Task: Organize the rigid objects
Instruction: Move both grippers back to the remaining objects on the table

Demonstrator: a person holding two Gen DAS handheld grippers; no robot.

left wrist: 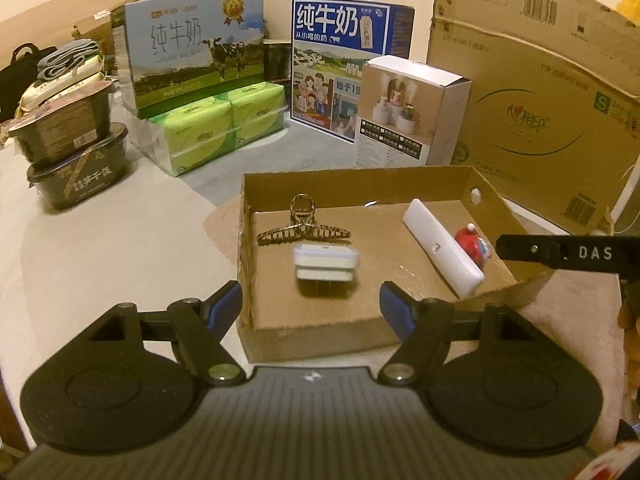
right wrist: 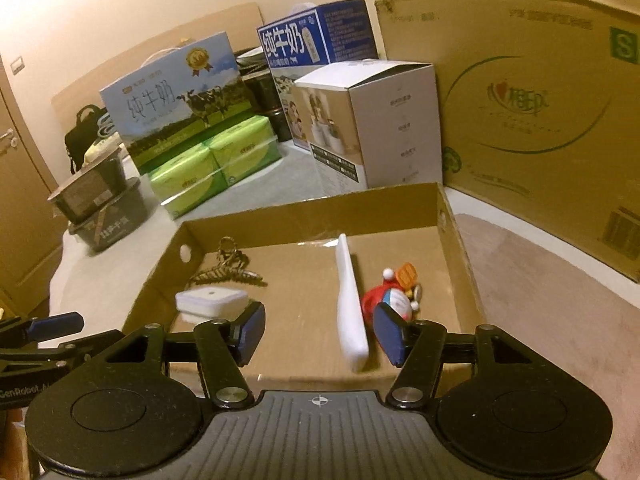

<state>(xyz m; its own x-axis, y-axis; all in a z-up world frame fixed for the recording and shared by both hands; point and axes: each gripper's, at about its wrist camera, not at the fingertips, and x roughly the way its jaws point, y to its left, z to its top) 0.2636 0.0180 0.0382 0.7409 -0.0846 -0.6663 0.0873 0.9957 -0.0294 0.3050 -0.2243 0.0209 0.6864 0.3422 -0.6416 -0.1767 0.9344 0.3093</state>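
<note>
With the hair clip (left wrist: 304,229), charger (left wrist: 326,263), remote (left wrist: 442,246) and figurine (left wrist: 474,244) in the cardboard tray (left wrist: 320,330), both claws, left claw (left wrist: 310,306) and right claw (right wrist: 320,332), stand apart and empty, so the placing step appears complete and the next move calls for locating any remaining object

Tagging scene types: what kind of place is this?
Probably a home room, maybe a bedroom or storeroom, not a lab. Household stock is stacked along the wall: blue-and-white milk cartons, green tissue packs, a big brown shipping box. A wooden door shows left.

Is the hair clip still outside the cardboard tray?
No, the hair clip lies inside the cardboard tray, near its back wall.
</note>
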